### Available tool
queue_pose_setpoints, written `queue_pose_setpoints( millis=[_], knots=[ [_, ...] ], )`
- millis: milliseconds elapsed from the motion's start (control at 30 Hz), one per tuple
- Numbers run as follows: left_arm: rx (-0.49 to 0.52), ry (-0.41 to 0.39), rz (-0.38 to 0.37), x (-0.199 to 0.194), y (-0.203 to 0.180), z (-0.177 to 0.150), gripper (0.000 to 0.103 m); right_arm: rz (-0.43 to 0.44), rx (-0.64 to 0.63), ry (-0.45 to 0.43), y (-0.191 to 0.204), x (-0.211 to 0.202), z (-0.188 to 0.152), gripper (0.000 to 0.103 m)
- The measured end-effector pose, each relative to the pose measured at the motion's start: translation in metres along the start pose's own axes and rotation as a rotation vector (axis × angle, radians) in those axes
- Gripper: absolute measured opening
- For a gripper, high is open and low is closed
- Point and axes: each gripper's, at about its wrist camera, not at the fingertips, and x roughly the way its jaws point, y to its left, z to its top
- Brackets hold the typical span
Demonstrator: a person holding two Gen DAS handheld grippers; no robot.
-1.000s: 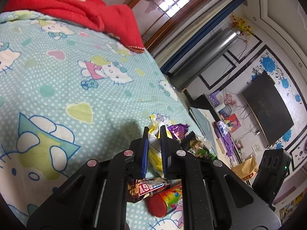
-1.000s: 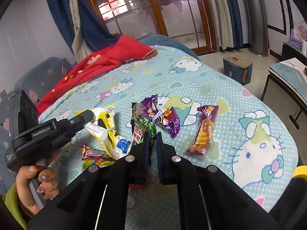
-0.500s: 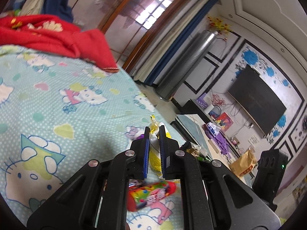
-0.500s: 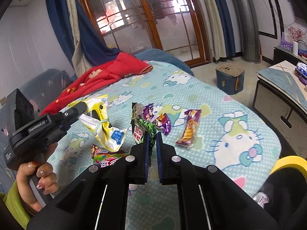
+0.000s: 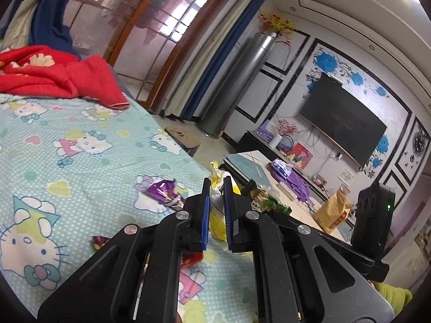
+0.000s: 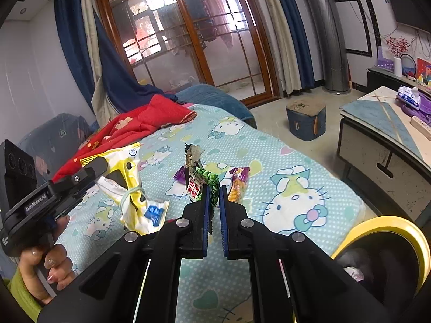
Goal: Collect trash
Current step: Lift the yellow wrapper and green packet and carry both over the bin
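Left tool (image 5: 215, 185): closing its two fingers on a yellow bag (image 6: 132, 188) and holding it lifted above the bed (image 5: 80, 140), over the bed's near part.
Right tool (image 6: 214, 191): clamping a green wrapper (image 6: 204, 180) between its blue pads, the wrapper standing upright above the fingertips and clear of the bed.
Purple wrapper (image 5: 164, 192): lying flat on the sheet, near the bed's side edge facing the room, just beside the left tool.
Orange wrapper (image 6: 238, 184): lying on the bed near the same edge, just beside the right tool.
Red wrapper (image 5: 191, 258): lying on the bed beneath the left tool, mostly hidden.
Bin (image 6: 388, 223): standing beside the bed's near corner, its yellow rim showing.
Red blanket (image 6: 134, 126): lying bunched at the bed's far end.
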Motion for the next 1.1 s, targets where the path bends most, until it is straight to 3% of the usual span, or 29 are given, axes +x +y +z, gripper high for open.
queue_pose_setpoints(
  millis=[1100],
  knots=[
    [0.198,0.086,-0.119,0.019,-0.082,-0.037,0.005,-0.147,0.041,-0.046,-0.067,-0.082,-0.021,0.007]
  ],
)
